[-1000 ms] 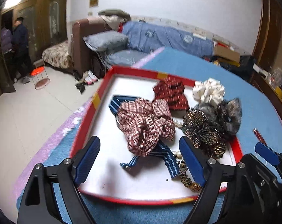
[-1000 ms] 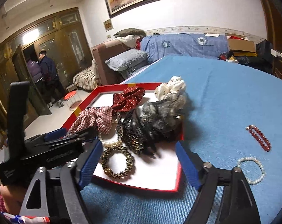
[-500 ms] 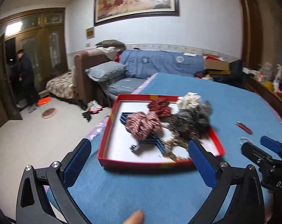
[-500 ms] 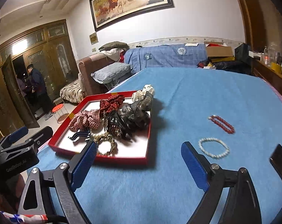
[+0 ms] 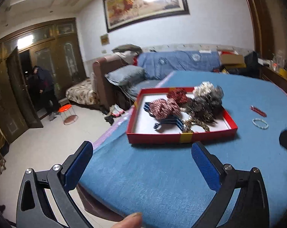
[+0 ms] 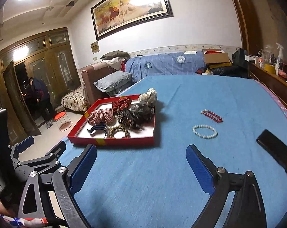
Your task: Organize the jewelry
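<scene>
- In my left wrist view, far left of the frame, a person [image 5: 43, 87] in dark clothes stands by the wooden doors, with a small red stool [image 5: 67, 112] on the pale floor just right of them.
- At the bottom of that view my left gripper [image 5: 142, 163] stands with its jaws spread wide. Nothing is between the blue pads, only bare blue cloth. The jaws have just been opening, and now hold at their widest.
- A fingertip [image 5: 132, 221] pokes in at the bottom edge, centre.
- Right of centre sits the red tray [image 5: 181, 137] on the blue tablecloth [image 5: 152, 186]. Inside it lies a heap of scrunchies [image 5: 166, 107], with a navy striped hair tie [image 5: 170, 122] at the heap's near side and a leopard-print band [image 5: 198, 122] to its right.
- Further right, outside the tray, a red bead bracelet [image 5: 258, 111] lies on the cloth, and a pearl bracelet [image 5: 260, 123] sits just below it in the frame, the two near each other but apart.
- In my right wrist view the left gripper's body shows at lower left. My right gripper [image 6: 141, 159] fills the bottom, jaws wide apart and gripping nothing; they have just been opening further.
- The tray is left of centre there, both bracelets right of centre, and a black phone [image 6: 276, 150] lies at the far right edge.
</scene>
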A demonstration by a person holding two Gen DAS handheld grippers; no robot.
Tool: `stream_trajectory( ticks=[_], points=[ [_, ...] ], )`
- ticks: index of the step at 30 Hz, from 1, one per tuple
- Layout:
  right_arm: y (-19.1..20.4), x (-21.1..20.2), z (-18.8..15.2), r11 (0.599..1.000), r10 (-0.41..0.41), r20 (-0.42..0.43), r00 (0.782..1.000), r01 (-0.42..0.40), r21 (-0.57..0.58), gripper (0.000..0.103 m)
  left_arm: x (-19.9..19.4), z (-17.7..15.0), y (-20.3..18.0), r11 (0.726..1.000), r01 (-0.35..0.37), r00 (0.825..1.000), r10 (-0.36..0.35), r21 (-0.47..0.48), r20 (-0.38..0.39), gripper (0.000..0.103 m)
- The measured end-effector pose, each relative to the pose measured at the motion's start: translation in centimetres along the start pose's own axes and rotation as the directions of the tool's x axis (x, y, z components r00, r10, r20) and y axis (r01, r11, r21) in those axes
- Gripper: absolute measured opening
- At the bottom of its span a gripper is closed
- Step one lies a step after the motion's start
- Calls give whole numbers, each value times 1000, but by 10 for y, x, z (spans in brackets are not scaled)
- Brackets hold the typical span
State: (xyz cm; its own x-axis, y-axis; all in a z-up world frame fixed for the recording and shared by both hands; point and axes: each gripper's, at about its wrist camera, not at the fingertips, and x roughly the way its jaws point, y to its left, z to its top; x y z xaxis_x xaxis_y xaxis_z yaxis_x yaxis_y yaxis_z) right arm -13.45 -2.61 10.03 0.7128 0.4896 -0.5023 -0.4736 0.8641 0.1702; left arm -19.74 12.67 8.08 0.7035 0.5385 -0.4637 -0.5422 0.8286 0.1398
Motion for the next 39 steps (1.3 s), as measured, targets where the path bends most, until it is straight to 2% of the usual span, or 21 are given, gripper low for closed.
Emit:
stream_trajectory(
  ticks=[2,7,9,11,15,39],
  points=[
    [5,-4,-4,1000,-1,-8,1000,1,-9,98,-9,-2,4,1000,5,1000,-5,-11,23,103],
    [25,-23,-10,997,-2,29,1000,4,-73,98,-16,-2,11,999,25,1000,-24,-44,14,103],
    [30,-30,-10,996,-4,52,999,9,-88,103,-20,-1,14,998,18,1000,-17,-56,18,103],
    [33,-33,-10,996,-2,65,998,8,-93,103,-23,0,17,998,14,999,-12,-60,29,103],
    [37,-30,-10,996,8,53,999,-3,-93,103,-26,-1,23,997,11,999,-8,-72,42,103],
    [49,-22,-16,993,0,26,1000,3,-115,103,-9,-12,21,998,9,1000,-9,-57,0,103]
  ],
)
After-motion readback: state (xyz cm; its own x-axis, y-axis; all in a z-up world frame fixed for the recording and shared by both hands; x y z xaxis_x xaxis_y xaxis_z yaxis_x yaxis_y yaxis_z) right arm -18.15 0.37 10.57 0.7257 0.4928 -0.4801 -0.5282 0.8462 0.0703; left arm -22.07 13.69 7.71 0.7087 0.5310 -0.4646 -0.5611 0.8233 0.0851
